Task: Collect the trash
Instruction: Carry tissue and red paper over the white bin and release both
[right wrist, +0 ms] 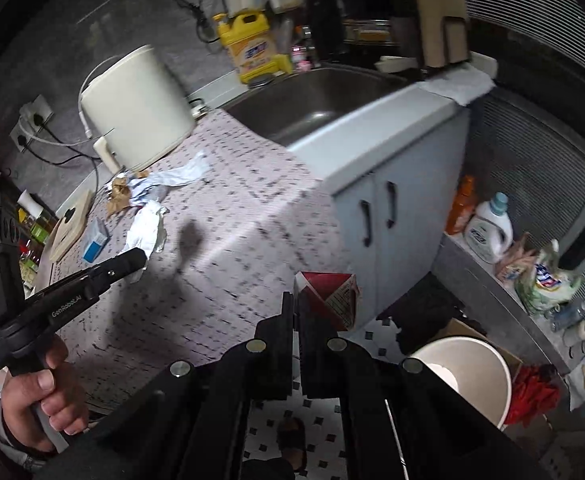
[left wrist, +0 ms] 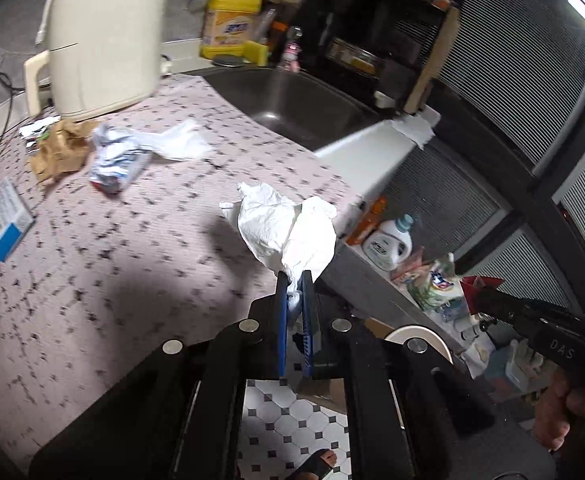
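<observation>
Left wrist view
Left gripper (left wrist: 296, 280): nearest the lens; blue pads clenched on the tail of a crumpled white tissue (left wrist: 284, 232), held up at the counter's edge.
Countertop (left wrist: 132, 248): speckled pinkish surface; more trash at its far side, namely a crumpled white-and-blue wrapper (left wrist: 118, 158), brown paper scraps (left wrist: 58, 150) and a small blue-and-white box (left wrist: 6, 224).
Cream kettle (left wrist: 104, 36): stands behind the scraps; steel sink (left wrist: 304, 108) to its right, yellow detergent jug (left wrist: 232, 16) behind the sink.
Right gripper (left wrist: 476, 292): enters from the right with a red carton at its tip.

Right wrist view
Right gripper: black jaws close together, clamped on a red-and-white carton (right wrist: 328, 296) held just past the counter's edge.
White bin (right wrist: 468, 380): on the floor, lower right, below and to the right of the carton; rim open.
Left gripper: at left, carried by a hand (right wrist: 40, 404); tissue visible at its tip.
Cabinet doors (right wrist: 380, 220): white, under the sink.
</observation>
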Demonstrator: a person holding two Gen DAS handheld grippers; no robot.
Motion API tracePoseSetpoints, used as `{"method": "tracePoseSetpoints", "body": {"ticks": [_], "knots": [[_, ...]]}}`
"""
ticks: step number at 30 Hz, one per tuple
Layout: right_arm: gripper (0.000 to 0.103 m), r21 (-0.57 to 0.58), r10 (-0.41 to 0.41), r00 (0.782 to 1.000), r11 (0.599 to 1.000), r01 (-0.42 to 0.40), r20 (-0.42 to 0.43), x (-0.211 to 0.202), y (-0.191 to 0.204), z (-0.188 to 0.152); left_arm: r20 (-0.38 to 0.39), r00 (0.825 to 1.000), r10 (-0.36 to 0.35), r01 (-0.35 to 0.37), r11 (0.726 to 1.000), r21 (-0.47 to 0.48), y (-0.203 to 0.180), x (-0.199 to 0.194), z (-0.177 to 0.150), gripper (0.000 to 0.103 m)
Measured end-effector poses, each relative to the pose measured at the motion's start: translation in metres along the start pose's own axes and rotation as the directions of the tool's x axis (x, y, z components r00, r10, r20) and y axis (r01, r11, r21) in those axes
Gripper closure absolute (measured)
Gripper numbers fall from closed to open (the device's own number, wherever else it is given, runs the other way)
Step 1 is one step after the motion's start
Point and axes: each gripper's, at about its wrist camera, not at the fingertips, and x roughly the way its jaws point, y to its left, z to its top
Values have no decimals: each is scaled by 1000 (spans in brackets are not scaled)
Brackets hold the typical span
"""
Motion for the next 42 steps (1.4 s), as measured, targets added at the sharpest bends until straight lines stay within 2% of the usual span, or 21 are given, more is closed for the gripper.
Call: {"method": "tracePoseSetpoints", "body": {"ticks": [9,11,18,19,22,26,33,36,39,40,41,42], "knots": [[100,128,-64,998,989,67,-25,-31,-98,-40,-62,997,-54,59,996,73,-80,22,-25,96],[97,143,-69,997,987,73,-36,-34,-112,-48,-75,995,-66,72,994,87,-96,27,-31,96],[95,195,-76,994,976,92,-84,-42,-154,-74,-121,988,-93,108,987,123,-141,43,-54,96],[91,201,-81,993,975,98,-89,-44,-159,-78,-131,987,-98,114,986,125,-147,46,-58,96],[59,222,-112,991,967,126,-75,-56,-176,-91,-157,981,-114,135,982,133,-163,54,-70,96],[59,245,-139,988,958,151,-64,-76,-195,-108,-192,971,-140,169,974,148,-187,66,-82,96],[58,313,-176,983,932,183,-51,-107,-229,-132,-272,944,-186,245,948,202,-234,88,-98,96],[54,337,-196,980,921,196,-36,-119,-238,-140,-303,935,-184,258,939,227,-251,96,-103,95],[51,356,-206,978,913,201,-26,-127,-245,-143,-334,921,-198,286,928,238,-262,99,-105,88],[50,361,-208,978,911,202,-22,-129,-246,-144,-342,917,-206,296,925,239,-264,100,-104,78],[48,365,-210,978,909,202,-19,-130,-247,-144,-338,919,-204,295,923,245,-266,99,-104,62],[48,369,-210,978,907,201,-15,-131,-248,-145,-326,923,-202,291,923,251,-266,96,-103,55]]}}
